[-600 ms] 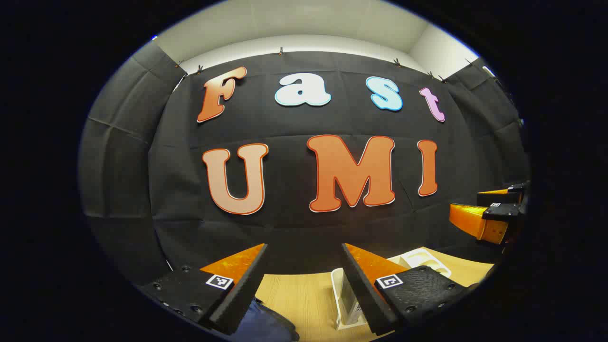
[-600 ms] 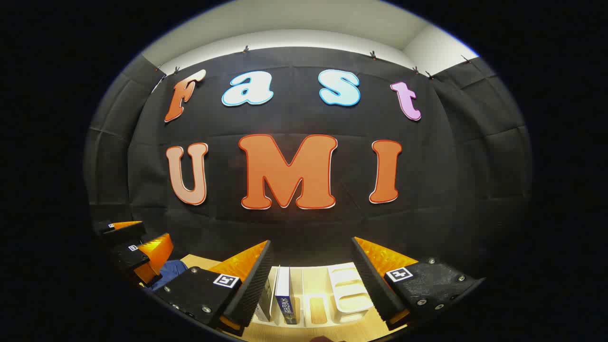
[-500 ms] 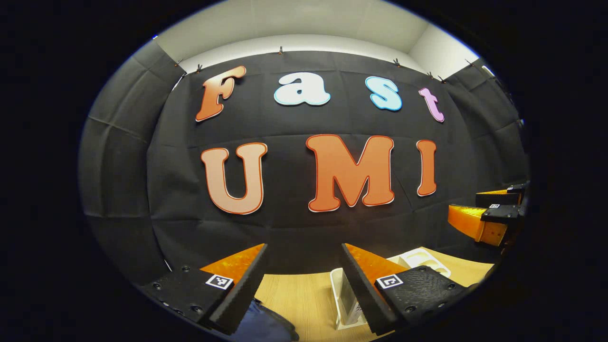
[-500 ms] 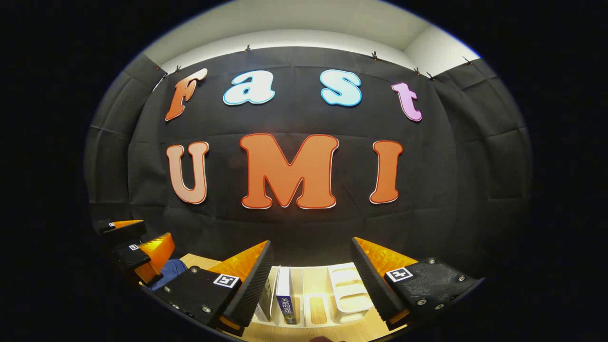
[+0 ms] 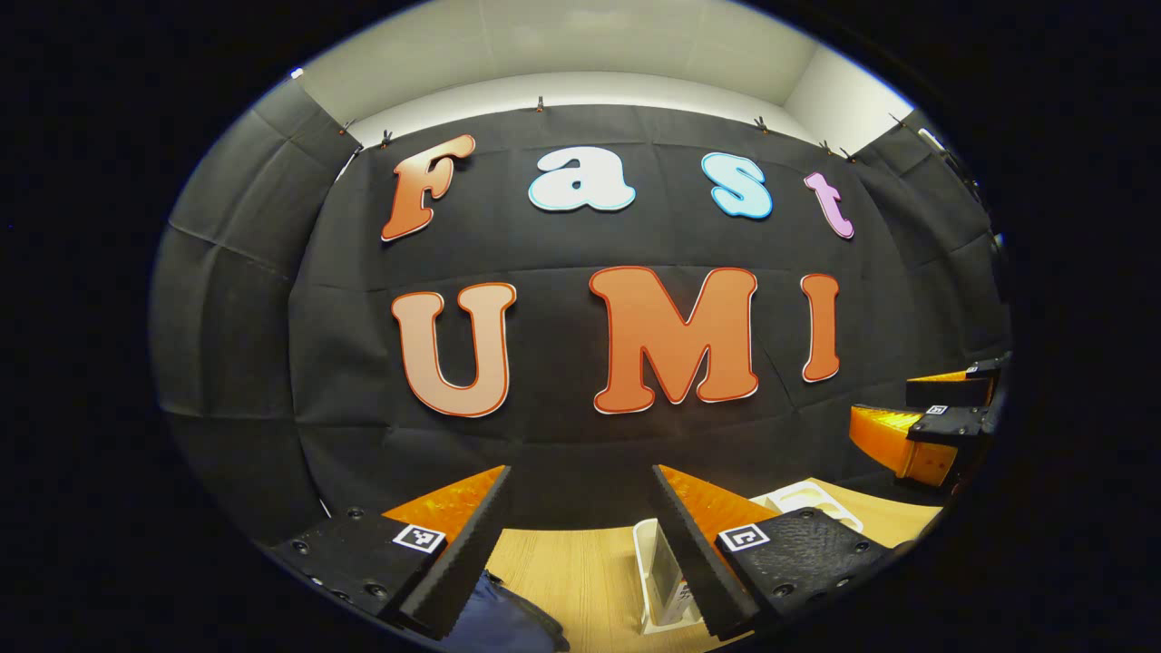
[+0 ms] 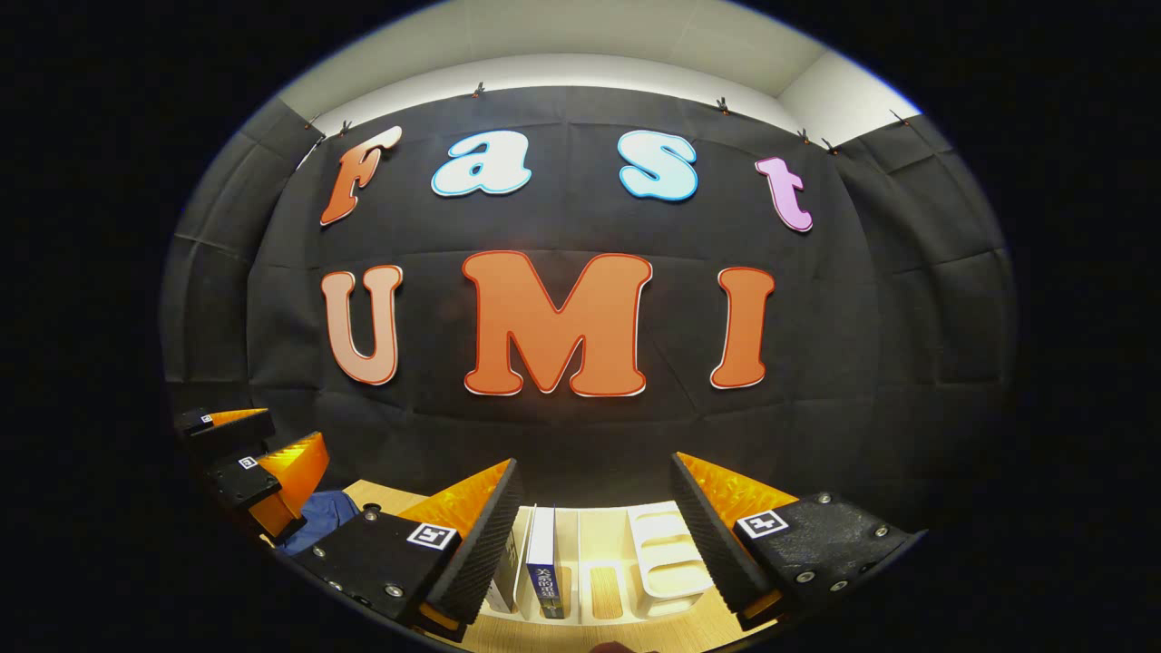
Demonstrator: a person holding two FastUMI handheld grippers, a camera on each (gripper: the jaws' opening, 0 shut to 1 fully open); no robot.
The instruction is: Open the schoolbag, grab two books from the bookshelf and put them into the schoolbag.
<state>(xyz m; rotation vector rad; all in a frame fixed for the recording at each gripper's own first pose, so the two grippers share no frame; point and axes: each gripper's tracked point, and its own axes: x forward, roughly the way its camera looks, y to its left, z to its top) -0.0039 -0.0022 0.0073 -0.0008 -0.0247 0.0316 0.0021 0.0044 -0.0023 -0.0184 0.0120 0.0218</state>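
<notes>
In the right gripper view a white bookshelf (image 6: 667,567) stands on the wooden table, with an upright blue-spined book (image 6: 542,562) and another book (image 6: 504,576) beside it in its left slots. My right gripper (image 6: 590,521) hangs open above them, holding nothing. A corner of the dark blue schoolbag (image 6: 317,515) shows at lower left, behind the left gripper (image 6: 249,453). In the left gripper view my left gripper (image 5: 580,531) is open and holds nothing; the schoolbag (image 5: 494,621) lies under its left finger, the bookshelf (image 5: 667,580) under its right finger. The right gripper (image 5: 934,417) is at far right.
The wooden table (image 5: 571,567) runs up to the black cloth wall right behind the bookshelf. Both grippers are held high, pointing at that wall.
Both views have shifted slightly, the wall sliding a little downward and sideways. The grippers stay open and the books and bag have not moved.
</notes>
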